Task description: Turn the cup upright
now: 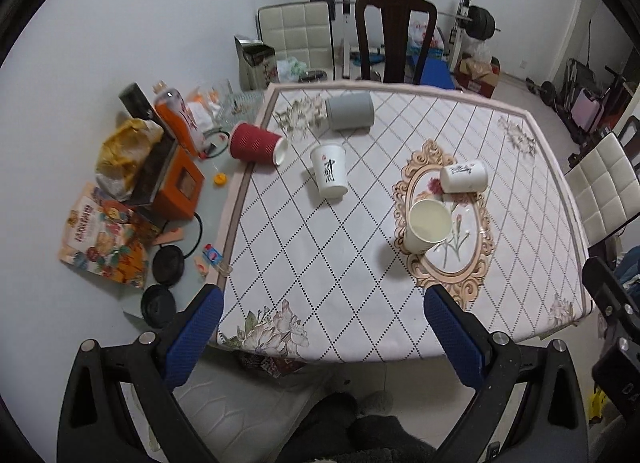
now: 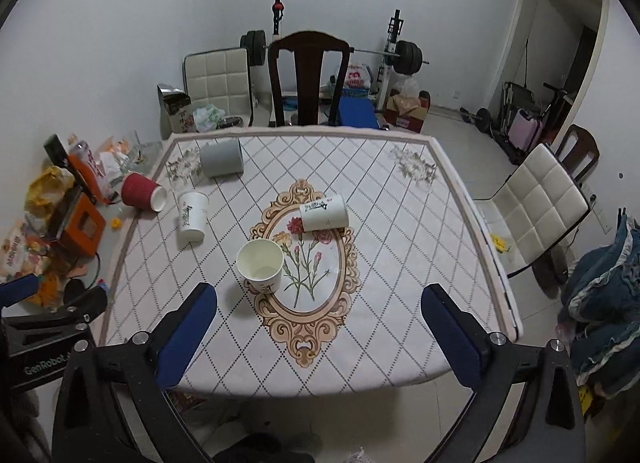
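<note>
Several paper cups are on the patterned tablecloth (image 1: 304,247). One cream cup (image 1: 427,227) (image 2: 260,265) stands upright near the oval motif. A white cup (image 1: 464,176) (image 2: 323,213) lies on its side behind it. Another white cup (image 1: 329,169) (image 2: 192,217), a red ribbed cup (image 1: 258,143) (image 2: 143,191) and a grey cup (image 1: 349,111) (image 2: 221,159) lie tipped at the left and back. My left gripper (image 1: 320,327) is open and empty above the table's near edge. My right gripper (image 2: 320,327) is open and empty, also at the near edge.
Clutter fills the table's left strip: an orange box (image 1: 176,187), snack bags (image 1: 104,239), a bottle (image 1: 176,115), black lids (image 1: 168,263). A dark wooden chair (image 1: 394,39) stands behind the table, a white chair (image 2: 536,203) at its right. Gym gear lines the back wall.
</note>
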`<state>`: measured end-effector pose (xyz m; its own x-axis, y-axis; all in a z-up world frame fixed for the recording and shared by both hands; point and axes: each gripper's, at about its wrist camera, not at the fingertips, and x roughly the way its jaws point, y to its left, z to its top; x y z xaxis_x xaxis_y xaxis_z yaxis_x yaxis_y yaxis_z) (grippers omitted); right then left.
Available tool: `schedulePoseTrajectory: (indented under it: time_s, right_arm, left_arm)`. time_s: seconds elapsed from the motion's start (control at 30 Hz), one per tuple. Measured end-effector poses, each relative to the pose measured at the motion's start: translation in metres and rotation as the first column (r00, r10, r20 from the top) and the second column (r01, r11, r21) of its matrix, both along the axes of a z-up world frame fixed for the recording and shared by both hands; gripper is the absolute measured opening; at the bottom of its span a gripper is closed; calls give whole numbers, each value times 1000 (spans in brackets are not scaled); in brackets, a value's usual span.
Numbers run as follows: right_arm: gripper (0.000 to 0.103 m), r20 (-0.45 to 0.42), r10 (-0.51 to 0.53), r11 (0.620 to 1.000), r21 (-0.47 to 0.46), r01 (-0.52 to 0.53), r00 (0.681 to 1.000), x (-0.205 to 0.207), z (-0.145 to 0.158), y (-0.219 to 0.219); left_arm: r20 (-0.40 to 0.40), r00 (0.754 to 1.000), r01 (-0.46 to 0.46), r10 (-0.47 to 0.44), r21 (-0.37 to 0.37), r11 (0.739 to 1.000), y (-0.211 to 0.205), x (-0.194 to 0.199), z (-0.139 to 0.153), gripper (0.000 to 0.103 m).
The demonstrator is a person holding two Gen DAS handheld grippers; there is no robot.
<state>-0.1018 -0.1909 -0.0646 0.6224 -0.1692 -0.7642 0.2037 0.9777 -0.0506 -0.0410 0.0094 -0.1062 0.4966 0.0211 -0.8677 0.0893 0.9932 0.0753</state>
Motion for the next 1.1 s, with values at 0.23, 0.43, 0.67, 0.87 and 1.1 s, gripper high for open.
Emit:
schedulePoseTrajectory:
  time_s: [0.23, 0.43, 0.67, 0.87, 1.1]
  right_arm:
    - [103, 46, 16, 1000, -10, -16, 999, -38, 40, -1]
    - [103, 66, 21, 1000, -13, -20, 998, -62, 52, -1]
    - [103, 74, 28, 1000, -7, -28, 997, -74, 56, -2]
    - [103, 78, 46, 999, -6, -46, 996, -83, 58, -3]
    - [103, 67, 56, 998, -1, -56, 996, -81, 57, -4]
  left_arm:
    - [57, 998, -17, 18, -16, 1000, -1, -35, 30, 102]
    - [74, 997, -24, 25, -25, 999, -4, -56, 37, 102]
    - [113, 992, -54, 56, -17, 998, -4, -74, 47, 102]
    - [138, 988, -64, 66, -17, 998, -2, -81, 53, 103]
    - [143, 987, -68, 70, -14, 998, 0, -86, 54, 103]
